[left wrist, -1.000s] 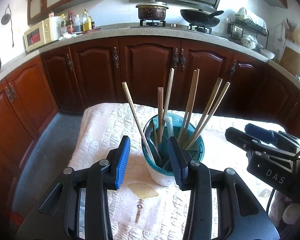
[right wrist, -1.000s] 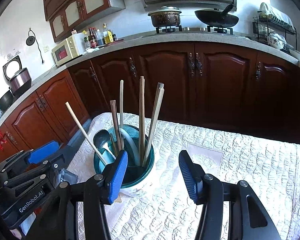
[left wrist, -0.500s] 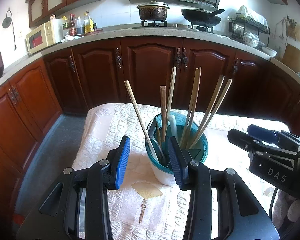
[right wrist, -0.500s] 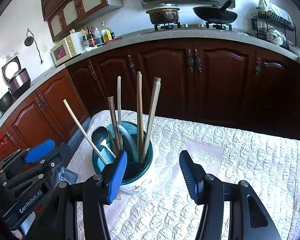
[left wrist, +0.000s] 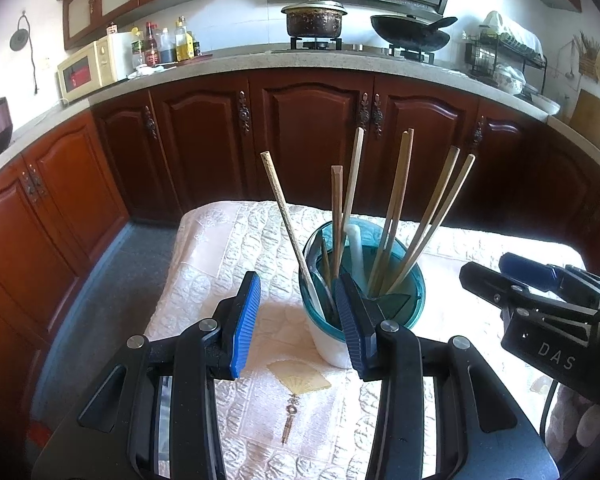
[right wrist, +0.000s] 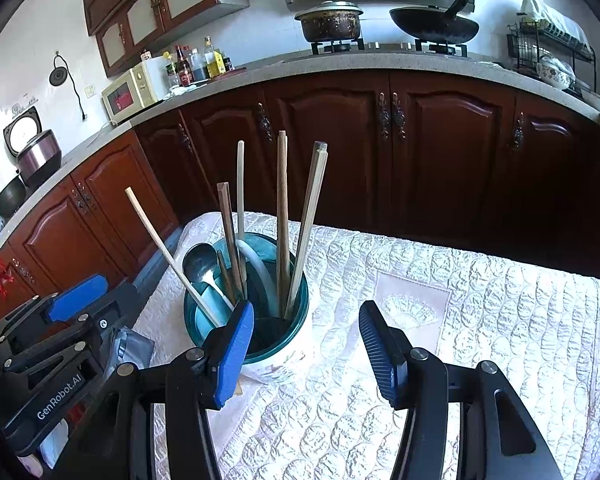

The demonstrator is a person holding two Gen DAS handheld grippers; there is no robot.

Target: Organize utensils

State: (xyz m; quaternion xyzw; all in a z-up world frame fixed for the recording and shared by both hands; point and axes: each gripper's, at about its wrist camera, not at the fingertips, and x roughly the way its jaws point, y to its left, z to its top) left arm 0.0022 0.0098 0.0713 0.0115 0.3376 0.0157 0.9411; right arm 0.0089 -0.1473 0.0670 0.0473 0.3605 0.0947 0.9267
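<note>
Left wrist view: the left gripper (left wrist: 298,322), with ribbed blue pads, stands open and empty just before a round white utensil cup with a teal rim (left wrist: 328,344) on a quilted cream tablecloth (left wrist: 228,248). Slim wooden chopsticks (left wrist: 400,200) fan upward from it.

Right wrist view: the right gripper (right wrist: 306,350) gapes half-wide, gripping nothing. A steel spoon (right wrist: 199,260) leans inside the cup (right wrist: 288,356).

Daylight enters from the right, likely through a window beyond the frame edge. The quilted cloth (left wrist: 480,264) is overexposed on its right side in the left wrist view, texture washed out. Lower cabinets (right wrist: 540,184) fall into deep shadow. Fisheye distortion bends the countertop (left wrist: 340,60) and blackens all corners. Central focus is sharp; edges soften slightly.
</note>
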